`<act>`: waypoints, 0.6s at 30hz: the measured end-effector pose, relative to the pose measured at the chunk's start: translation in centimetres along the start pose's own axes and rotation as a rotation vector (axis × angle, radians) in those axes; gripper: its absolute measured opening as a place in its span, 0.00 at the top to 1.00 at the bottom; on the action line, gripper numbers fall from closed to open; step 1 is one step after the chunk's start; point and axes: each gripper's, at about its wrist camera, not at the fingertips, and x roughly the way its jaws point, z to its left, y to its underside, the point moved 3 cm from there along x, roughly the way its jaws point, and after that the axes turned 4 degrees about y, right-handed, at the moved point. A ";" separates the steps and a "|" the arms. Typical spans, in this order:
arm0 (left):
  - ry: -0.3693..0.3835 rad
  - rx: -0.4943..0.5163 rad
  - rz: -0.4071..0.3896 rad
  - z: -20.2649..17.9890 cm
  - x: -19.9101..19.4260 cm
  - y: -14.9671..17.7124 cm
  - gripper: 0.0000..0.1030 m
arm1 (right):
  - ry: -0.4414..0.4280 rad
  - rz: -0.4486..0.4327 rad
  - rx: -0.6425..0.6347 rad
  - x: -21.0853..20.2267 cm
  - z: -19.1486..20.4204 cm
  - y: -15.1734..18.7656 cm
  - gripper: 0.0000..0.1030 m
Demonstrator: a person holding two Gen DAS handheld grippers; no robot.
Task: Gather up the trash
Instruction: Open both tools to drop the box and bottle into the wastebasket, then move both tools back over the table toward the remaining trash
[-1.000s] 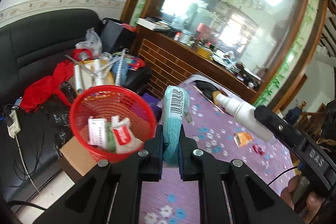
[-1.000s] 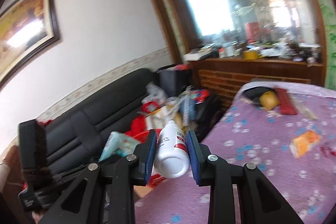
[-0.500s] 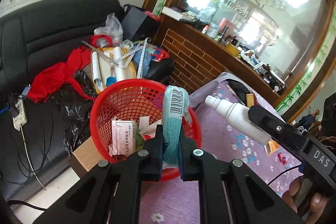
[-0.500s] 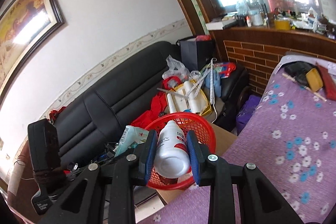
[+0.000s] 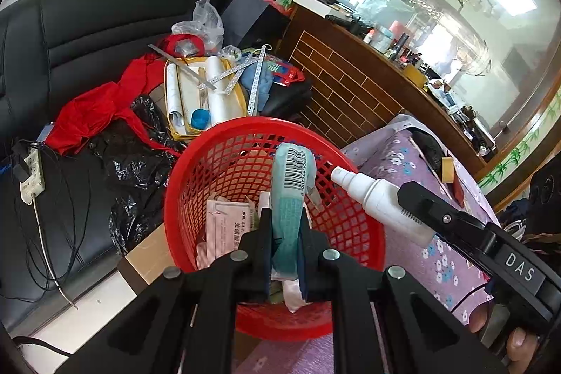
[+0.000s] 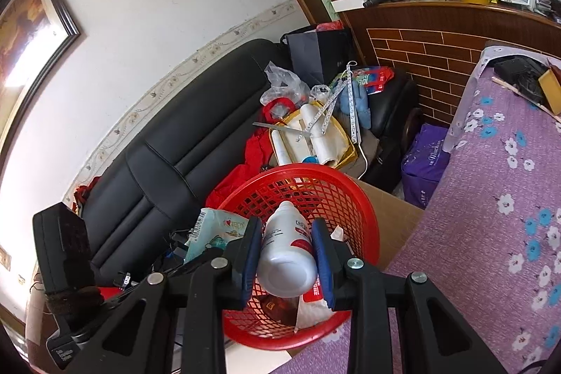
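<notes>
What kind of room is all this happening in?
Most likely a lived-in home living room: a black leather sofa piled with clutter, a framed picture on the wall, and a table under a flowered purple cloth.

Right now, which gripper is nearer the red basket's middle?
Left. The left gripper holds its teal packet over the red basket centre; the right gripper holds the white bottle nearer its rim.

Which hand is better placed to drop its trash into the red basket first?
Left. Its pack hangs over the basket's middle, while the right's bottle sits at the rim nearest the table.
</notes>
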 end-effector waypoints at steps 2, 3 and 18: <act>-0.002 0.001 0.004 0.1 0.2 0.0 0.88 | -0.006 0.006 0.007 0.4 0.0 0.0 0.69; -0.004 0.002 0.008 0.2 0.4 -0.1 0.88 | -0.002 0.010 0.011 0.7 0.0 0.0 0.69; -0.057 0.078 -0.077 -2.2 -3.1 0.7 0.39 | -0.003 -0.101 0.034 -5.1 -0.4 -0.7 0.24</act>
